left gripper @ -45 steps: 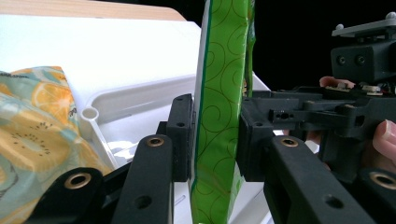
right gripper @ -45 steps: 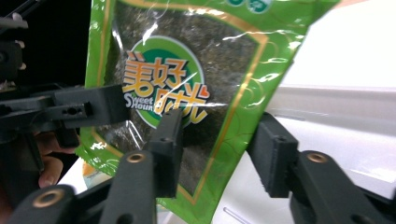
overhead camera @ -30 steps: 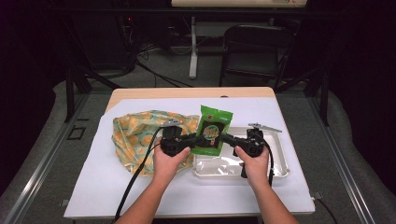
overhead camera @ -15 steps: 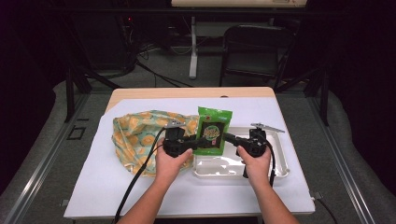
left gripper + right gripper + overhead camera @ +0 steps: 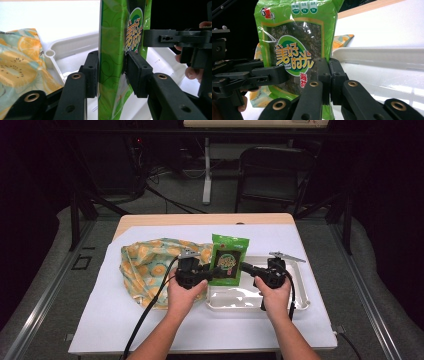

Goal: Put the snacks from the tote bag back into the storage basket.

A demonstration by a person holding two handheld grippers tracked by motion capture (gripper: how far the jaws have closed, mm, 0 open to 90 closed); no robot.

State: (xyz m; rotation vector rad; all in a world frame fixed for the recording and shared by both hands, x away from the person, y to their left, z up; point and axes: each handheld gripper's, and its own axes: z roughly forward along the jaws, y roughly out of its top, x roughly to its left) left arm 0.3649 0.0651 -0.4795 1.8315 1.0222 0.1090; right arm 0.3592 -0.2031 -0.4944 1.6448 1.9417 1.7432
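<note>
Two grippers around one green snack packet (image 5: 229,259), upright above white tray (image 5: 300,302), beside orange-print cloth bag (image 5: 145,262) on white-covered table (image 5: 125,320). Right gripper (image 5: 246,268) pinched tight on packet's edge. Left gripper (image 5: 212,272) just easing apart, pads (image 5: 136,72) loosely flanking packet.

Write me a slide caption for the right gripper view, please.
Right gripper pinches the edge of a green seaweed snack packet held upright over a white tray.
</note>
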